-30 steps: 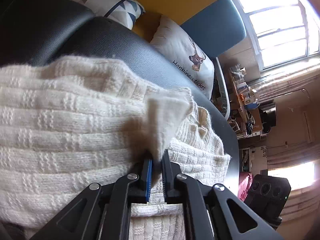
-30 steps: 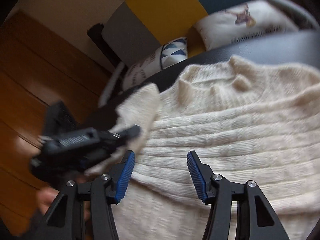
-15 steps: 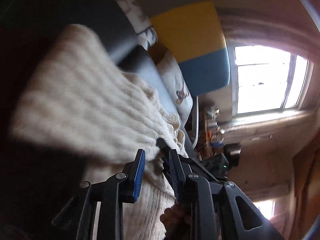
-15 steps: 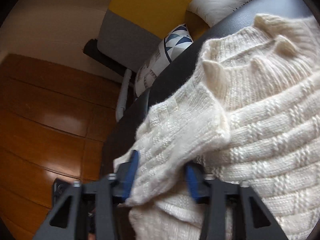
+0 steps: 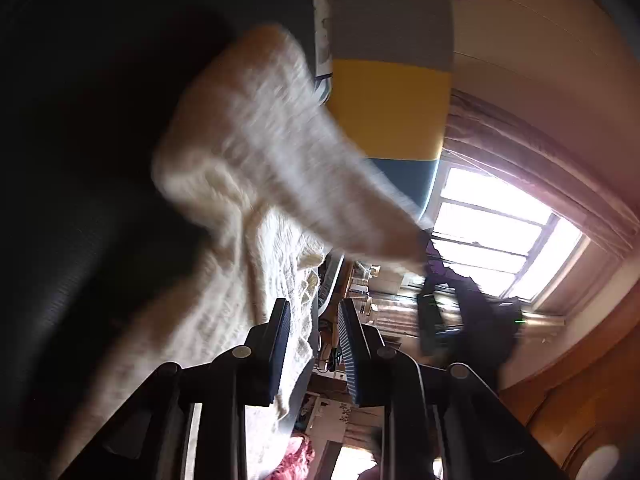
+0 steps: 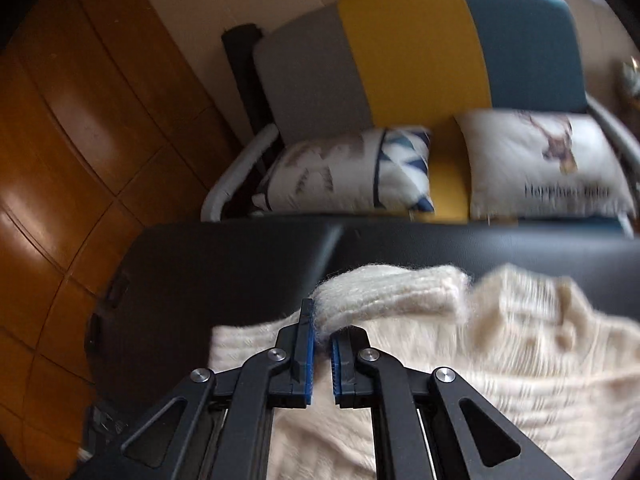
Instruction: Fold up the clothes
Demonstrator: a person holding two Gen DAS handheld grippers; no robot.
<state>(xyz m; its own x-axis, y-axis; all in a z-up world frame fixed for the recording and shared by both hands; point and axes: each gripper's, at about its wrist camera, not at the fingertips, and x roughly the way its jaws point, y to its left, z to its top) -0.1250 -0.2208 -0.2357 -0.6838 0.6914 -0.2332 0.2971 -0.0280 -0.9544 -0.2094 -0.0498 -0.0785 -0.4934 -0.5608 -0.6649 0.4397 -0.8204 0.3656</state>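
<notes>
Cream knit sweater (image 6: 500,360): lies on the black padded table (image 6: 240,264), sleeve (image 5: 280,168) lifted, motion-blurred. Right gripper (image 6: 321,344): jaws nearly closed, pinching the sleeve's cuff (image 6: 384,292). Left gripper (image 5: 314,344): jaws parted, nothing between them, apparently just beside the sweater's edge. Beyond, far side: colour-block chair (image 6: 416,48), two cushions (image 6: 352,172).

Fuzzy cream knit sweater (image 6: 460,360); smooth black leather-look table (image 6: 240,264) beyond the right tool (image 6: 320,344); glossy wood panels (image 6: 80,140) leftward.
</notes>
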